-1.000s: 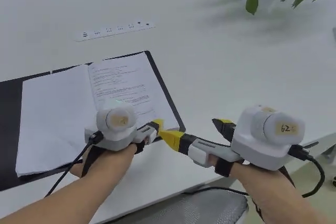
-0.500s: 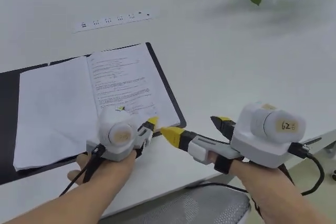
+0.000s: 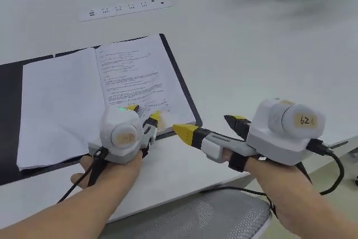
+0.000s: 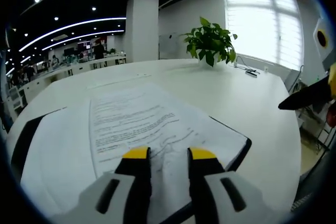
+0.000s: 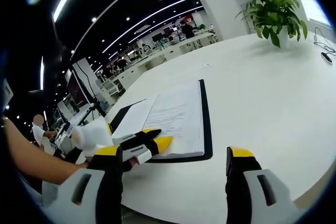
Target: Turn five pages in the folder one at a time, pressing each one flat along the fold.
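The black folder (image 3: 178, 82) lies open on the white table, with a blank left page (image 3: 56, 104) and a printed right page (image 3: 131, 74). My left gripper (image 3: 143, 113) hovers low over the near right corner of the printed page (image 4: 136, 119). Its yellow-tipped jaws (image 4: 169, 156) are a little apart with nothing between them; I cannot tell if they touch the paper. To the right of the folder's corner, my right gripper (image 3: 208, 125) is held wide open and empty above bare table near its front edge. The right gripper view (image 5: 174, 152) shows the folder (image 5: 205, 119) and the left gripper (image 5: 152, 142) ahead.
A white power strip (image 3: 124, 9) lies beyond the folder. A potted plant (image 4: 210, 40) stands at the far right of the table (image 3: 251, 54). The table's front edge runs just under my hands, with a grey chair seat (image 3: 212, 216) below it.
My left gripper has moved forward and left from the folder's near right corner onto the printed page. The right gripper has hardly moved. The head camera has tilted slightly.
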